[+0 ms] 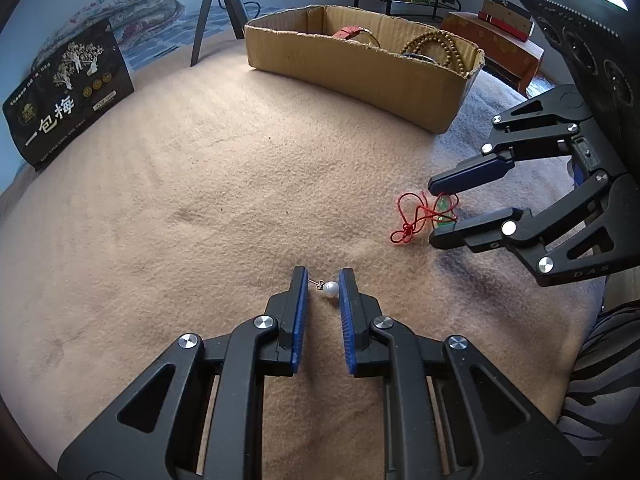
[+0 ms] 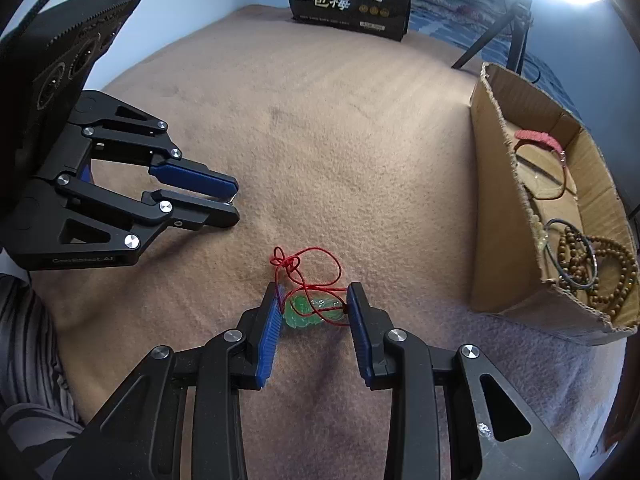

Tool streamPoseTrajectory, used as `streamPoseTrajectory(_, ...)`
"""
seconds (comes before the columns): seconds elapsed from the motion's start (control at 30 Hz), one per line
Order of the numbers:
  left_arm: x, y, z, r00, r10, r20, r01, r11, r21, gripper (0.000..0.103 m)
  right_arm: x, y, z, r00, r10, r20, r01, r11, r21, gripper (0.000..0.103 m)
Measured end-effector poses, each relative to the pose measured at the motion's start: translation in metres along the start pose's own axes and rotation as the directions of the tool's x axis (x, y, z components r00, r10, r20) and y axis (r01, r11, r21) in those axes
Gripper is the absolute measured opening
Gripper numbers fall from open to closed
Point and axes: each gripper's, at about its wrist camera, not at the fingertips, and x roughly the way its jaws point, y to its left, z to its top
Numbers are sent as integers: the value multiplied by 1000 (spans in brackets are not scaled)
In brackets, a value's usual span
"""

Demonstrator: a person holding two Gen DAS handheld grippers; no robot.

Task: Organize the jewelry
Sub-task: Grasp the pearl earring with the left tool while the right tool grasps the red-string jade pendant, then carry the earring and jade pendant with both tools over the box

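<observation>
Looking along the left gripper (image 1: 323, 285): its fingers are spread around a pearl earring (image 1: 329, 289) lying on the tan blanket (image 1: 200, 200), well short of the cardboard box (image 1: 360, 64); no grip yet. The box already holds bead strands (image 1: 438, 50).

From the right wrist: the right gripper (image 2: 314, 308), fingers spread, straddles a green pendant (image 2: 310, 310) on red cord, near the box. Judged: two pieces left.

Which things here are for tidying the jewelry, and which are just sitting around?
For the job: pearl earring, green pendant on red cord, cardboard box with bead strings, left gripper, right gripper.
Lying about: black packet, tripod, blanket.
</observation>
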Motion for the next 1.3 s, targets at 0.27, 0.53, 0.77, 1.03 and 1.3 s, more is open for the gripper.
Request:
streamPoseTrajectory(0.27, -13, -1, 1, 1000, 6, 28, -5, 1000, -18, 14, -23, -1, -1, 999, -3, 47, 3, 1000, 13, 31)
streamPoseTrajectory(0.53, -27, -2, 8, 998, 8, 61, -7, 1000, -24, 14, -49, -3, -3, 995, -13, 97, 10, 999, 32, 31)
streamPoseTrajectory(0.77, -38, -4, 20, 995, 10, 97, -8, 1000, -28, 14, -73, -14, -3, 988, -38, 148, 31, 998, 51, 31)
streamPoseTrajectory(1.03, -46, -6, 42, 989, 3, 147, 3, 999, -45, 14, -92, -44, -4, 979, -90, 185, 71, 992, 108, 31)
streamPoseTrajectory(1.3, -44, -15, 72, 982, -1, 189, 15, 997, -74, 14, -106, -84, -1, 966, -148, 211, 109, 976, 186, 31)
